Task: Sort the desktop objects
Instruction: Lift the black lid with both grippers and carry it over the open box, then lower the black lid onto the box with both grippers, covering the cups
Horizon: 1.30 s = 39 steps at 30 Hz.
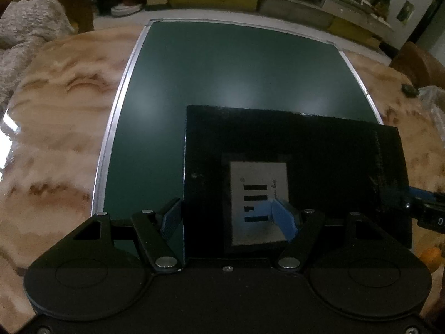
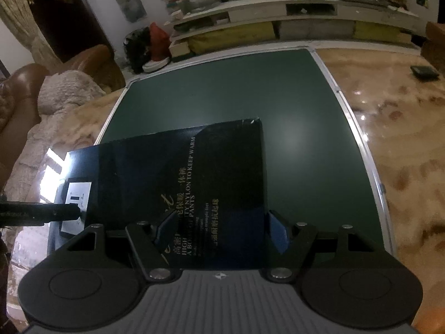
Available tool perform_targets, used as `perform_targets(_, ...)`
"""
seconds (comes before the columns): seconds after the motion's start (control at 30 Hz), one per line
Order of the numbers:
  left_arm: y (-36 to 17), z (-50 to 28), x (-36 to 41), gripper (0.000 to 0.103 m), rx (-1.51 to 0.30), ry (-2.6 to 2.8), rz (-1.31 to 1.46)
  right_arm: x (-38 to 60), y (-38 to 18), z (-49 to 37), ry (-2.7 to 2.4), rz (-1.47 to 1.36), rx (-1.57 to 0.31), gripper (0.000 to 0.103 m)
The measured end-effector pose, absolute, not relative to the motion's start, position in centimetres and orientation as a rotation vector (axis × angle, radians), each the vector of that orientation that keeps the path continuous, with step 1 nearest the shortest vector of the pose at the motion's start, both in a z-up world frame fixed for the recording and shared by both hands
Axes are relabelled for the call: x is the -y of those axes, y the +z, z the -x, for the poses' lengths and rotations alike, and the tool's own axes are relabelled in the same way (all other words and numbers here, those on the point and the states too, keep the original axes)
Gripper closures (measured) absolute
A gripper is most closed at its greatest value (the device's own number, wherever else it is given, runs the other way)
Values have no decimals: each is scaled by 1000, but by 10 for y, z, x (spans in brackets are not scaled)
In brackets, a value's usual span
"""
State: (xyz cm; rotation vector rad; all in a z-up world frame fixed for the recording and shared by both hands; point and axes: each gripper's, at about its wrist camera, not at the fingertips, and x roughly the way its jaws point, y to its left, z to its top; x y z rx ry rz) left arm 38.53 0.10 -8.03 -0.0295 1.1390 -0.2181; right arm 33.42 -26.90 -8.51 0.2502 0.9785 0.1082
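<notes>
A flat black box [image 1: 292,150] with a white label [image 1: 258,192] lies on the dark green board [image 1: 222,69]. My left gripper [image 1: 230,220] straddles the box's near left part, its blue fingers [image 1: 283,220] wide apart, one off the box's left edge and one on the label. In the right wrist view the same box [image 2: 194,167] shows gold lettering. My right gripper [image 2: 222,233] has its jaws wide, with the box's near right end between them. The left gripper's tip [image 2: 61,211] shows at the left there.
The green board [image 2: 292,105] with its metal rim lies on a glossy marble-patterned table [image 1: 55,111]. A small dark object [image 2: 424,71] lies on the table at far right. An orange item [image 1: 431,257] sits at the right edge. A sofa and shelves stand beyond.
</notes>
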Motion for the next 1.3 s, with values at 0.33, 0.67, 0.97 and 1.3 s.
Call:
perform_targets(0.33, -63, -349, -10, 33, -1149, -214, 19, 263, -70, -305, 116, -244, -1007, 29)
perform_targets(0.67, -38, -270, -9, 33, -1128, -204, -15, 258, -44, -229, 112, -235, -1003, 29)
perform_targets(0.97, -40, -208, -6, 33, -1146, -194, -44, 254, -41, -169, 101, -226, -1018, 29)
perform_targets(1.3, -59, -169, 26, 58, -1164, -295, -70, 207, -48, -124, 153, -181, -1030, 66)
